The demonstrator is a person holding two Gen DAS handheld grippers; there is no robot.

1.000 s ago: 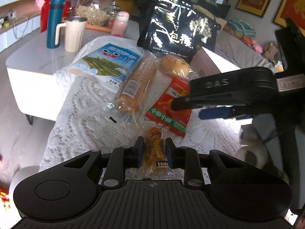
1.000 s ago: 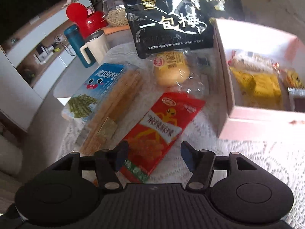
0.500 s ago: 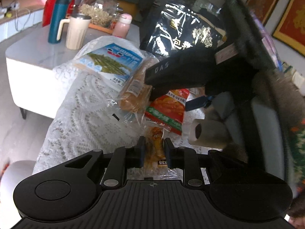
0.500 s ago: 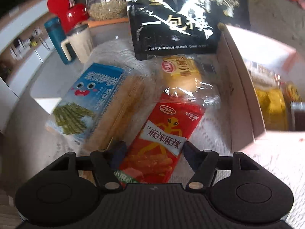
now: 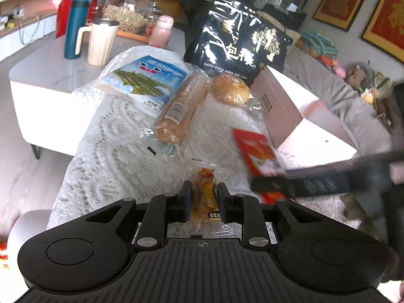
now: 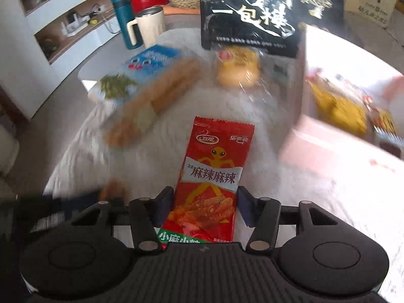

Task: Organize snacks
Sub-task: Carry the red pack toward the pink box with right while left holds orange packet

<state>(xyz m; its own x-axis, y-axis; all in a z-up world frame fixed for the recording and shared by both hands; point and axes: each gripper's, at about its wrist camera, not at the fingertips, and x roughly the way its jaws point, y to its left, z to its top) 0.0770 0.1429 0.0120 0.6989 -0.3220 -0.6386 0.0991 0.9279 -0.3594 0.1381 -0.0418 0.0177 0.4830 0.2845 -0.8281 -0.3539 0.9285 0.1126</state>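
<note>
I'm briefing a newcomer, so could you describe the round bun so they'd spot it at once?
Start at the tall black bag standing behind the other snacks on the lace cloth. At its foot, beside the pink box, lies the round bun, golden in clear wrap, the only round snack there.

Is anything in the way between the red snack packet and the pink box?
Nothing visible is. The red packet, gripped by the right gripper, is off the cloth, and only bare lace tablecloth shows between it and the open pink box beside it.

Bun point(image 5: 231, 89) between bread stick point(image 5: 180, 108) and box point(image 5: 282, 106) — bag point(image 5: 240, 43) behind
</note>
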